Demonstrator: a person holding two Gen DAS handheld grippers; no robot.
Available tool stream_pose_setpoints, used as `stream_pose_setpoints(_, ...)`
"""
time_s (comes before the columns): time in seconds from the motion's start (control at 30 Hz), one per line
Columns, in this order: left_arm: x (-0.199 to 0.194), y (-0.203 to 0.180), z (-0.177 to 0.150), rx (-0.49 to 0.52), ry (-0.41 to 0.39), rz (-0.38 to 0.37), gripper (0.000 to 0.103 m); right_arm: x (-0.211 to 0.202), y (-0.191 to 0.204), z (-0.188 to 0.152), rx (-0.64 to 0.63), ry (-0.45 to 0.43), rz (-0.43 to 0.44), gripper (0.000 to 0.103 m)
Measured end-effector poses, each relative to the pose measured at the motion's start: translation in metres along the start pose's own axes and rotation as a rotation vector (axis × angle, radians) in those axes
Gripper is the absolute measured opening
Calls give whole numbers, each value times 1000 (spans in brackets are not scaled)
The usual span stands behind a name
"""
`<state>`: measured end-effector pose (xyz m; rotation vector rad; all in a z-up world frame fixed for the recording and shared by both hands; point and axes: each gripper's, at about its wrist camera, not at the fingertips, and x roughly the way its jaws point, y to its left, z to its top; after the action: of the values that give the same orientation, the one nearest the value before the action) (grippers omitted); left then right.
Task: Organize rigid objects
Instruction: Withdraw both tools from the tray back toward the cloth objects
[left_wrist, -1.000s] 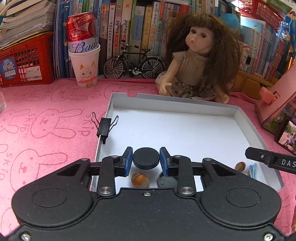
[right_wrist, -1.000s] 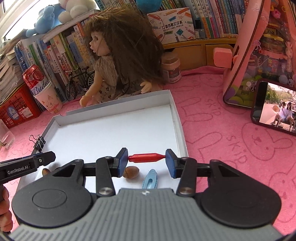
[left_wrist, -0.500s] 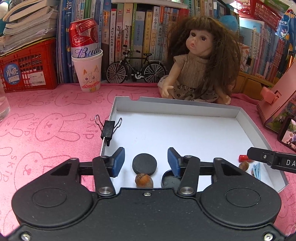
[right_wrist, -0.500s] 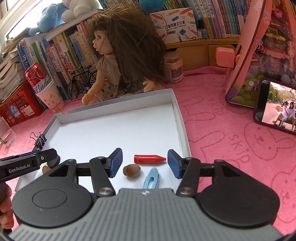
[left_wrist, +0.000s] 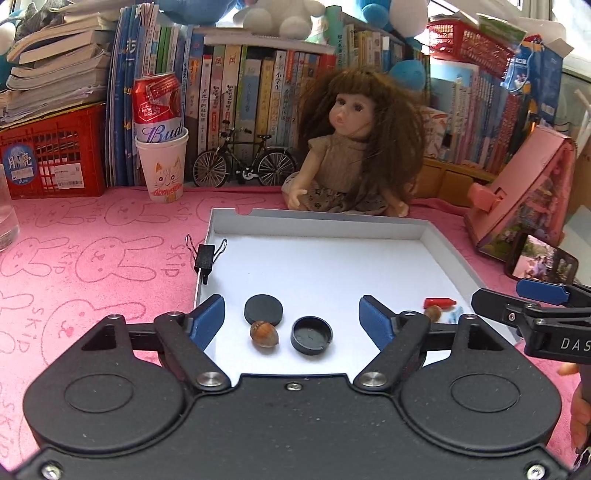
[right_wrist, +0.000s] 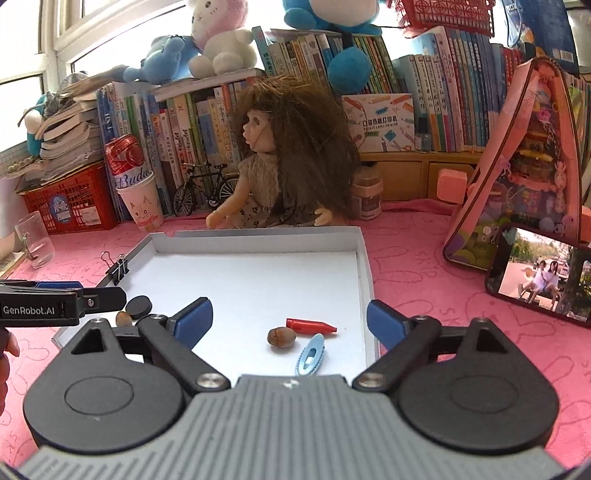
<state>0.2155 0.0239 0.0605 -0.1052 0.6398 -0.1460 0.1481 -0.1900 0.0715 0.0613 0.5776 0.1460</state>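
Observation:
A white shallow box (left_wrist: 317, 225) (right_wrist: 258, 236) lies on the pink cloth. In it, in the left wrist view, lie a black disc (left_wrist: 263, 309), an acorn (left_wrist: 264, 333) and a black cap (left_wrist: 311, 335). My left gripper (left_wrist: 291, 319) is open and empty above them. In the right wrist view a red crayon-like piece (right_wrist: 311, 326), a second acorn (right_wrist: 281, 336) and a blue clip (right_wrist: 311, 353) lie in the box. My right gripper (right_wrist: 290, 320) is open and empty above them.
A black binder clip (left_wrist: 205, 256) (right_wrist: 117, 266) is clipped on the box's left wall. A doll (left_wrist: 354, 147), toy bicycle (left_wrist: 243, 162), cup with a red can (left_wrist: 162, 162), red basket (left_wrist: 51, 158), pink house toy (right_wrist: 517, 170) and phone (right_wrist: 539, 275) ring the box.
The left gripper let go of the black disc and the right gripper let go of the red piece. Both opened wide and drew back and up from the box.

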Motion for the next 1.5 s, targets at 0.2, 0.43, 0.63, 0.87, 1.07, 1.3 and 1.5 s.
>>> stream_pose_setpoints(0.2, -29, -3, -16, 27, -34, -14, 80, -23, 10, -11, -54, -44, -4, 101)
stream_pose_setpoints(0.43, -59, -8, -39, 52, -70, -41, 81, -43, 16, -23, -76, -68, 16, 103)
stream_pose_setpoints(0.63, -80, -14, -55, 70, -94, -66, 82, -57, 18, -33, -76, -84, 21, 103)
stream_pose_setpoints(0.87, -91, -15, -64, 67, -103, -73, 83, -66, 15, -41, -48, -81, 34, 103)
stream_pose_setpoints(1.07, -98, -15, -73, 62, -98, -87, 83, -71, 13, -51, -55, -64, 37, 103)
stream_pose_setpoints(1.3, -108, -18, -88, 82, -97, -86, 84, -85, 9, -71, -55, -61, 12, 103)
stream_pose_setpoints(1.5, -115, -21, -103, 97, -92, -92, 85, -107, 4, -90, -45, -134, -57, 103)
